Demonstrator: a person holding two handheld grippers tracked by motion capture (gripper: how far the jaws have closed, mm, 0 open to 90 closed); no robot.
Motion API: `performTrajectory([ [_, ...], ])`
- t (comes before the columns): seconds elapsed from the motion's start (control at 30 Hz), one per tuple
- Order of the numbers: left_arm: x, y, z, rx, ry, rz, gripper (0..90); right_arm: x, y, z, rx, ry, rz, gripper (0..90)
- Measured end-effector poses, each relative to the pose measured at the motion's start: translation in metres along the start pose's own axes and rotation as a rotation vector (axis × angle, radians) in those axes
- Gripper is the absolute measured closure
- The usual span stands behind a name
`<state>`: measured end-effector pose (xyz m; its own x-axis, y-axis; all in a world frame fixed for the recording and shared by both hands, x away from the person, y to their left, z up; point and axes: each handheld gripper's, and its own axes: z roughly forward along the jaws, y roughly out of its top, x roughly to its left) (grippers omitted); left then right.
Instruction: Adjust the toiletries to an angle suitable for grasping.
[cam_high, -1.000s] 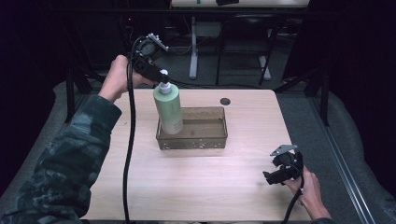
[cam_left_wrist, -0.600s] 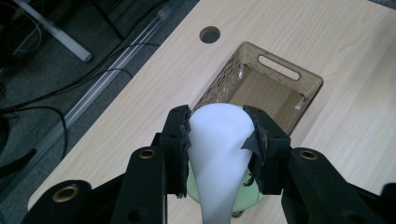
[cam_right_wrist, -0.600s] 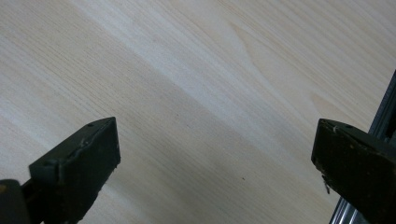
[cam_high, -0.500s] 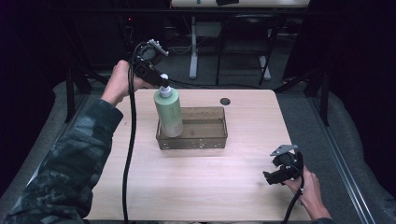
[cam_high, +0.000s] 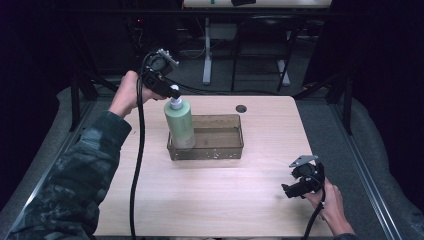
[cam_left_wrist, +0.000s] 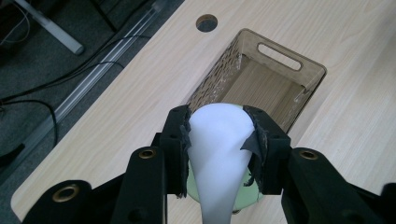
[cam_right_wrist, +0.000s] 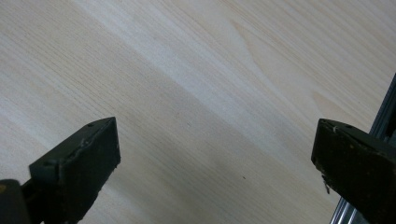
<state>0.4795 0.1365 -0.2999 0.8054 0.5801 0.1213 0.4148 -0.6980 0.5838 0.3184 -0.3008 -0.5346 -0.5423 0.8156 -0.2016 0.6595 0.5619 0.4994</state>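
I hold left gripper (cam_left_wrist: 219, 140) jaws clenched on white pump head (cam_left_wrist: 217, 140) of pale green plastic bottle (cam_high: 180, 122), upright for lowering into brown translucent bin (cam_high: 220, 150); right gripper (cam_high: 295, 189) released, parked on surface.

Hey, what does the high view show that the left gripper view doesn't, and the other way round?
High view alone: the person's camouflage sleeve, the right gripper low over the table's near right corner, and the green pump bottle standing upright in the bin's left end.
Left gripper view alone: the pads pressing either side of the white pump head.
Both: the left gripper, the brown translucent bin, the wooden table.
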Motion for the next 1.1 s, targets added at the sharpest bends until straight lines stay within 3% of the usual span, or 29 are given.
performTrajectory([
  [0.43,0.001,-0.007,0.008,0.014,-0.016,-0.002,62.9,0.000,0.000,0.000,0.003,-0.002,-0.002,0.6],
  [1.1,-0.003,-0.013,0.017,0.055,-0.017,0.030,63.0,0.000,0.000,0.000,0.006,0.000,-0.005,0.6],
])
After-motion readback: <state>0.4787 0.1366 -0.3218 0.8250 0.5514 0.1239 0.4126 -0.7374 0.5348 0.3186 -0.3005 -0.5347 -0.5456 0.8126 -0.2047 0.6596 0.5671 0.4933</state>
